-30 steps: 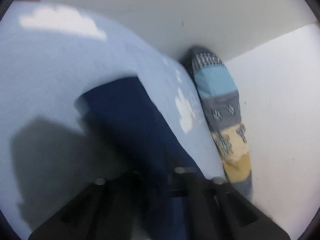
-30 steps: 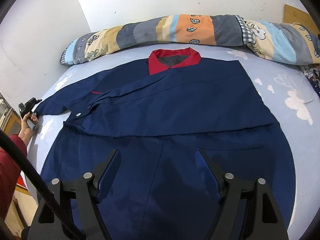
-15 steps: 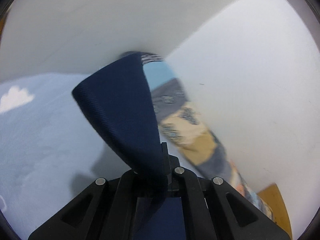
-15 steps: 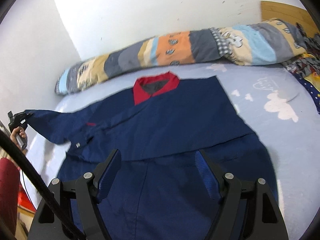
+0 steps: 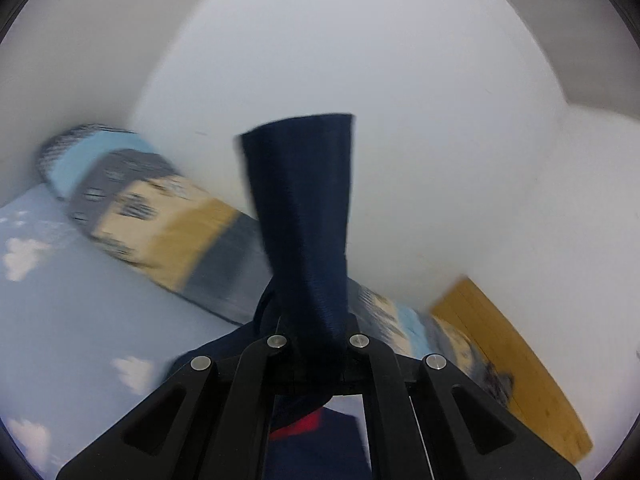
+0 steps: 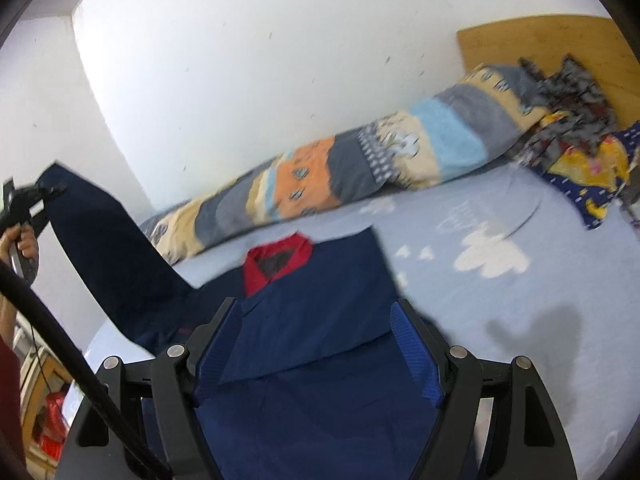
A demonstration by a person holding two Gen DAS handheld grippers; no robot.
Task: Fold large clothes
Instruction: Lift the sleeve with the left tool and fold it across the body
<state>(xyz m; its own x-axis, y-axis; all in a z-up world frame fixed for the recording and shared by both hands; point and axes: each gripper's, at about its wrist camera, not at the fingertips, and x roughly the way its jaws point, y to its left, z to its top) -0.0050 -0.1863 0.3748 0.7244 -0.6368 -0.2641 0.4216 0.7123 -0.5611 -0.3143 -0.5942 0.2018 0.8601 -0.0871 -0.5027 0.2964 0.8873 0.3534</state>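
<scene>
Left gripper [image 6: 48, 192] clamped on navy sleeve [image 6: 116, 256], raised above bed [image 6: 500, 300], right gripper [image 6: 316, 340] jaws spread, empty, over navy jacket [image 6: 320, 320]

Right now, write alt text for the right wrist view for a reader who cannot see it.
A navy jacket with a red collar lies on a pale blue bed; the left gripper holds its sleeve up. The open right gripper hovers above it, before a striped bolster.

Navy jacket [image 6: 320, 360] with red collar [image 6: 278, 258]; pale blue sheet [image 6: 500, 300] with white clouds; striped orange, grey, blue bolster [image 6: 360, 168].
</scene>
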